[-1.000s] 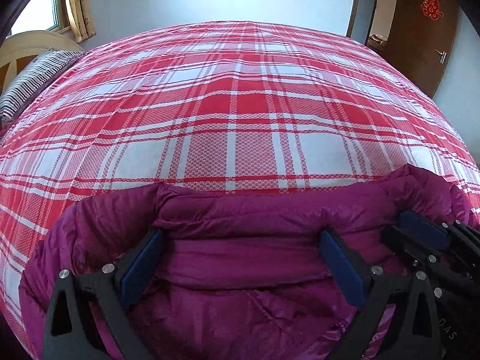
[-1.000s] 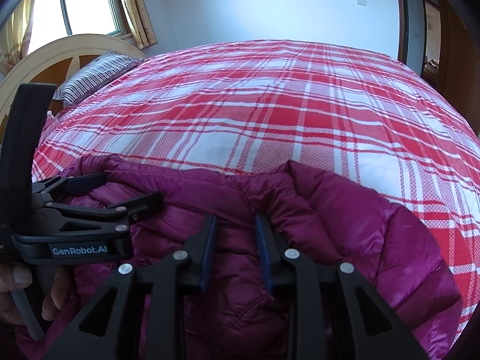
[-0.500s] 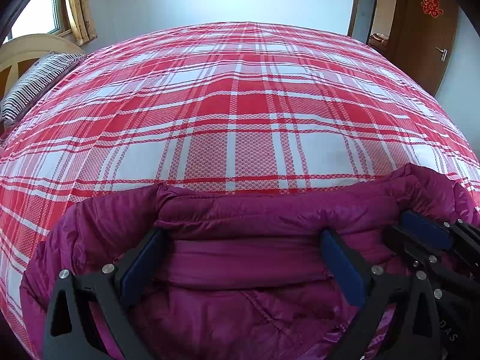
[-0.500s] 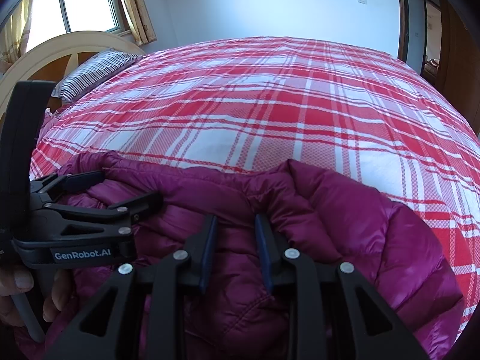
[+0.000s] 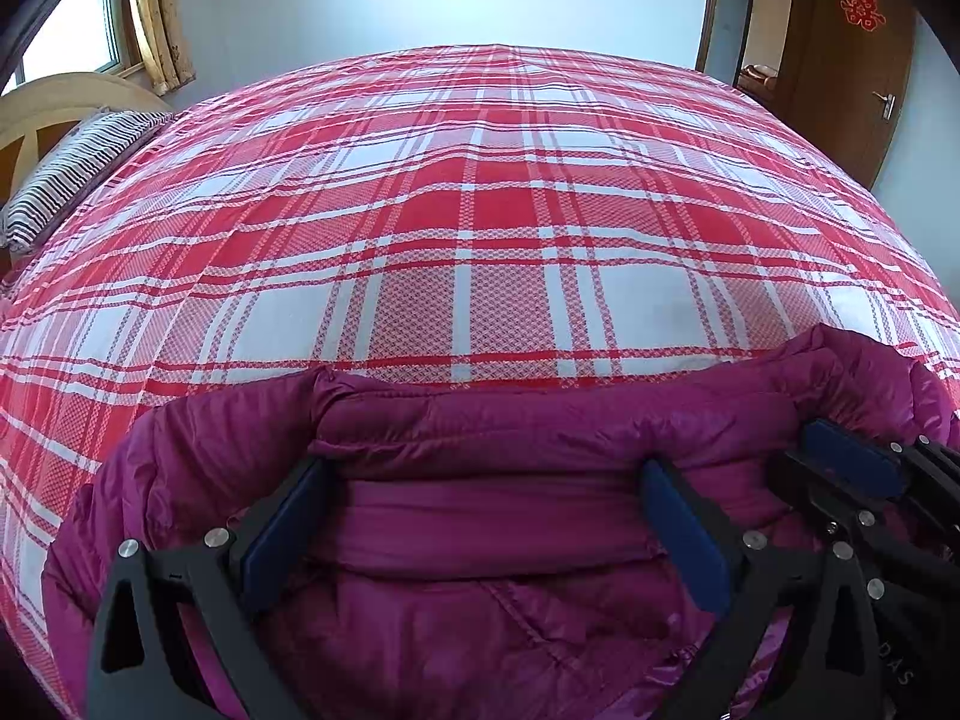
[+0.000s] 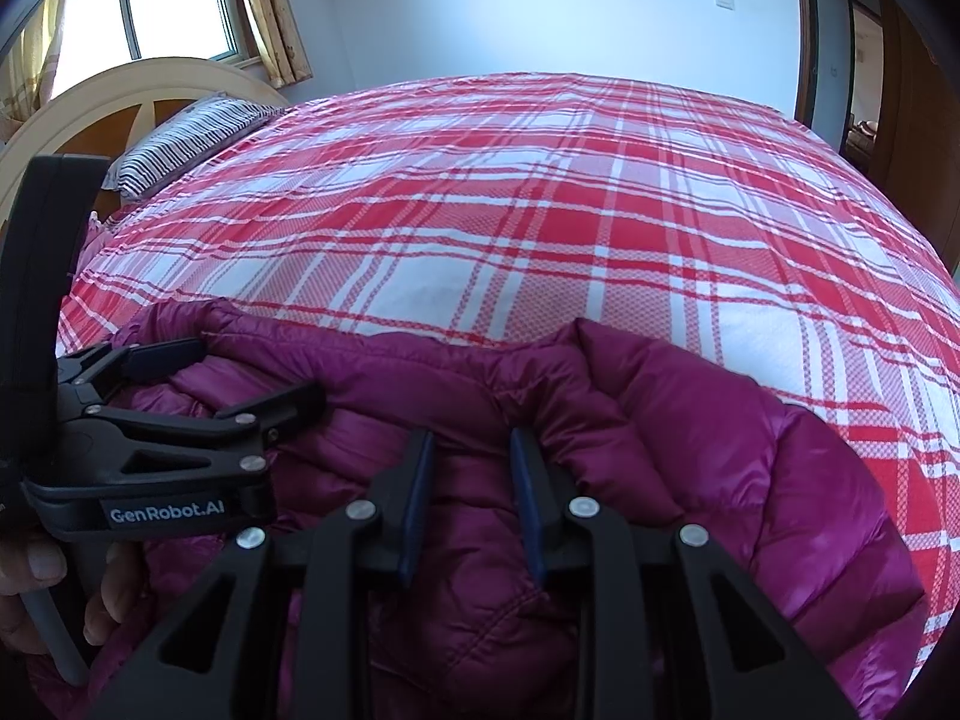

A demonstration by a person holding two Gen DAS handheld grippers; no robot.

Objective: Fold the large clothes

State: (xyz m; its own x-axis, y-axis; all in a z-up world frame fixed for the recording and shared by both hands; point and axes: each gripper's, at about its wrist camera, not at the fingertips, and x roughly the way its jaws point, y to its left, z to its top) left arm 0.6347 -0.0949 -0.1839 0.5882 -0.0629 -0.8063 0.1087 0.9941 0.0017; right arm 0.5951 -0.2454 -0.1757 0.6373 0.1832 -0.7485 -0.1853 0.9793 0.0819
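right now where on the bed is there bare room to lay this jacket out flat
The plaid bedspread is bare from the purple jacket to the far edge, and from the striped pillow rightward. Crowded only at the near edge, where both grippers work the jacket.

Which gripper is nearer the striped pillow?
Left. The left gripper sits over the jacket on the side towards the striped pillow; the right gripper is farther over.
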